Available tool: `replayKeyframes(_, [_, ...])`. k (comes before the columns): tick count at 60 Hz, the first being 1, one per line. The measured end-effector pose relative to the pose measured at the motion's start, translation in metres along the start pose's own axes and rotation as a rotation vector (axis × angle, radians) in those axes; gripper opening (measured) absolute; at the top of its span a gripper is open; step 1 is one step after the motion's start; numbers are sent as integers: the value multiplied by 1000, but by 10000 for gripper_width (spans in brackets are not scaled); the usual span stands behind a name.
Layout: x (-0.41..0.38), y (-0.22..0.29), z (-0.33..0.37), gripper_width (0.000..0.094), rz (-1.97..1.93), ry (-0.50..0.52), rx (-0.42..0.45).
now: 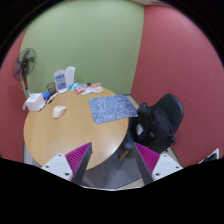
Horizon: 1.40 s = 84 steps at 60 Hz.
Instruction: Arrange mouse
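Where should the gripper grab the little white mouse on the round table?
Probably across the mouse's two long sides, coming down from above: it lies low and flat on the table, so only its sides offer grip. The gripper is open and far from it.

No text or label can be read.

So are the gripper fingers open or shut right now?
Open. The gripper shows a clear gap between its fingers with nothing held; the mouse lies well beyond them on the table.
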State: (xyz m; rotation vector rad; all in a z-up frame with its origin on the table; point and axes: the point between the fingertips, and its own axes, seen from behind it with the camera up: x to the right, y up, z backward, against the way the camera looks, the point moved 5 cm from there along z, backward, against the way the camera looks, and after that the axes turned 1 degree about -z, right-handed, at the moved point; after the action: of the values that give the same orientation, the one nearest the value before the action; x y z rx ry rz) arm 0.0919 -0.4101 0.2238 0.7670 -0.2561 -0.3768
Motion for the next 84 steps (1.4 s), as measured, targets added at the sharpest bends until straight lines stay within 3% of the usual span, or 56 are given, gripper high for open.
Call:
replayKeyframes(12, [-110, -41, -56, 838, 58, 154, -30])
replayKeyframes(28, [-269, -1, -158, 837, 100, 305, 74])
replayKeyframes(39, [-329, 35, -235, 836, 125, 320, 105])
replayKeyframes(61, [-365, 83, -328, 829, 100, 289, 66])
replayKeyframes(66, [-370, 91, -338, 784, 137, 287, 80])
replayKeyframes(69, [-373, 95, -342, 664, 154, 294, 92])
replayKeyframes(71, [-376, 96, -343, 529, 157, 306, 95])
replayKeyframes(84, [-381, 99, -343, 403, 239, 351, 109])
